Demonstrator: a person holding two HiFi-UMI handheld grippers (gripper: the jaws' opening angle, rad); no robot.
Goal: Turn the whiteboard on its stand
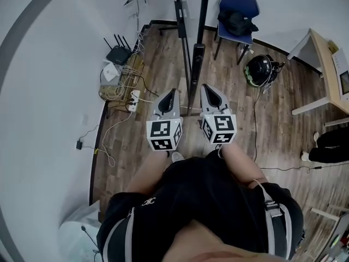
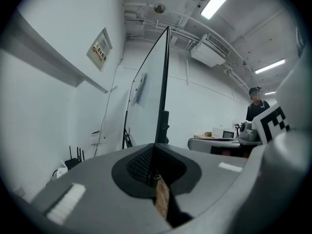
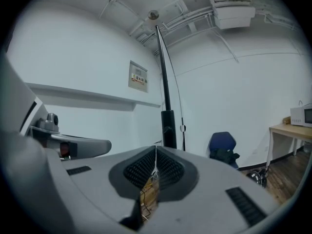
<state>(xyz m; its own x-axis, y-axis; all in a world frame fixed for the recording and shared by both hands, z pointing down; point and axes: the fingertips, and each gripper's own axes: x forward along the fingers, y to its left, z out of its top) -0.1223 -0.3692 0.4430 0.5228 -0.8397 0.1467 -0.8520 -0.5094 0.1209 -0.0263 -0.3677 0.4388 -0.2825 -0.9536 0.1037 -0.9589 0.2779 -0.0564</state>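
Whiteboard (image 1: 180,15) stands edge-on in the upper middle of the head view, upright on its stand (image 1: 204,15). My left gripper (image 1: 172,93) and right gripper (image 1: 206,88) flank its lower edge, jaws closed and empty, probably ready to push it round.

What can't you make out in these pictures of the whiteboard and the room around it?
Whiteboard: edge-on in the head view and steeply slanted in the left gripper view, so any writing is unreadable.
Stand base: head view, partly hidden behind the left gripper and right gripper.
Wall notice: left gripper view, print too small.
Desk: head view, cut off by the right edge.
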